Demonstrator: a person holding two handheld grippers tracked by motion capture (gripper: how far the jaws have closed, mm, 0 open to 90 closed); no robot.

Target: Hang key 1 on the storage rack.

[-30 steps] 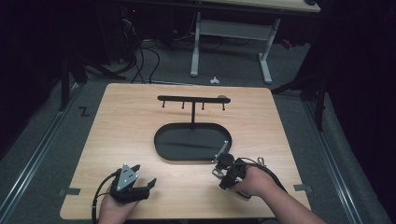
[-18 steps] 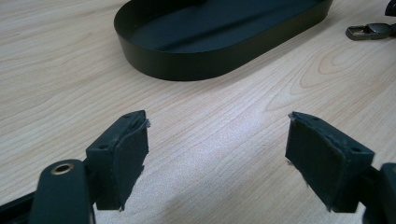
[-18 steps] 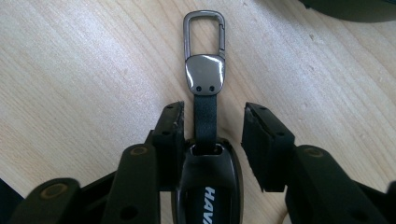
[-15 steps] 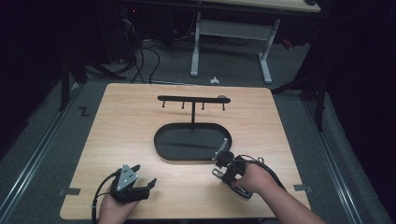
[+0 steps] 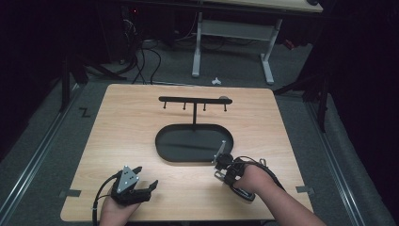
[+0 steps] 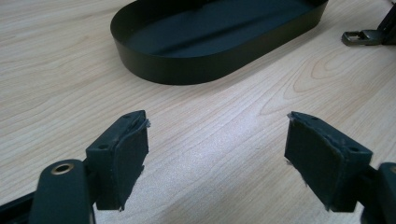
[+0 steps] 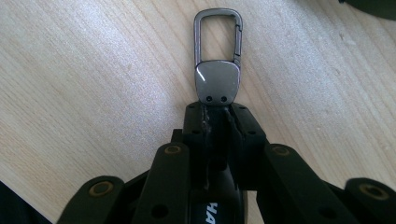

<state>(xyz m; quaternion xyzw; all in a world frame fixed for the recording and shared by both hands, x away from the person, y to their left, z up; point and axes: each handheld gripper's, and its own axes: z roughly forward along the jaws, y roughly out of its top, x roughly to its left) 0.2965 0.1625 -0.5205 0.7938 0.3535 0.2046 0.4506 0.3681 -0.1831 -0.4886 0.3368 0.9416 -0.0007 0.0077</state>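
Right gripper (image 7: 217, 112): jaws have just been closing and now clench the lower end of a grey metal carabiner clip (image 7: 218, 60), seen at frame centre in the right gripper view. The clip's loop points away from the jaws, over the table (image 5: 127, 136).

In the high view the right gripper (image 5: 220, 165) sits at lower right of centre, just beside the near rim of the black oval tray (image 5: 162, 146).

Left gripper (image 6: 217, 154): jaws released, wide apart, nothing between them; parked at lower left in the high view (image 5: 143, 188).

Progress, as judged: pickup done. Likely left: carry the clip up to the 4-peg hanger bar (image 5: 195, 100) behind the tray, all pegs bare.

Surface: light wood-grain tabletop. Room: dark, grey floor, cables and a white desk frame (image 5: 233, 33) at top of frame.
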